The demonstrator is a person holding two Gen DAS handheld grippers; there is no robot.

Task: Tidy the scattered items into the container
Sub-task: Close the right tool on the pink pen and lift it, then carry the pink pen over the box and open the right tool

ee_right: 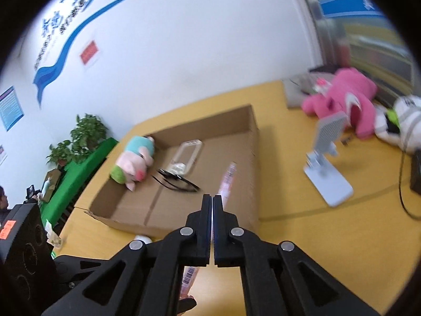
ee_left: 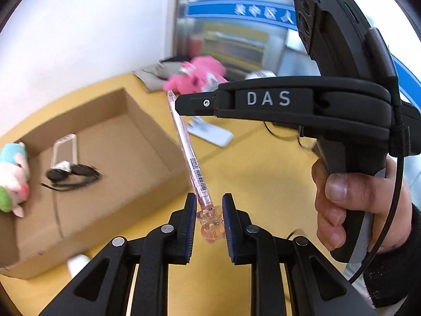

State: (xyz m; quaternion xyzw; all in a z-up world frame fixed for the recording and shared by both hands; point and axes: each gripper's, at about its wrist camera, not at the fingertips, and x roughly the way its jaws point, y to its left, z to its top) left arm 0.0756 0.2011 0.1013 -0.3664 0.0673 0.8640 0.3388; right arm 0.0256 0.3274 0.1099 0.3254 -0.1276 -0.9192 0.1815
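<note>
- Pink translucent plastic pen [ee_left: 190, 155] clamped at its ornamental cap end in left gripper [ee_left: 209, 220], clear of yellow worktop [ee_left: 263, 173].
- Long axis slanted up and away, tip beside closed tip of right gripper [ee_right: 212, 200]; whether gripped there, cannot tell.
- Open brown cardboard box [ee_left: 147, 131] ahead-left of left gripper, near; carry leftward, likely.

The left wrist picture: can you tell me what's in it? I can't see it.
The left gripper holds a pink pen by its end, its jaws pressed on it. The right gripper, held in a hand, touches the pen's tip. Behind lies a cardboard box with sunglasses on a yellow table.
</note>
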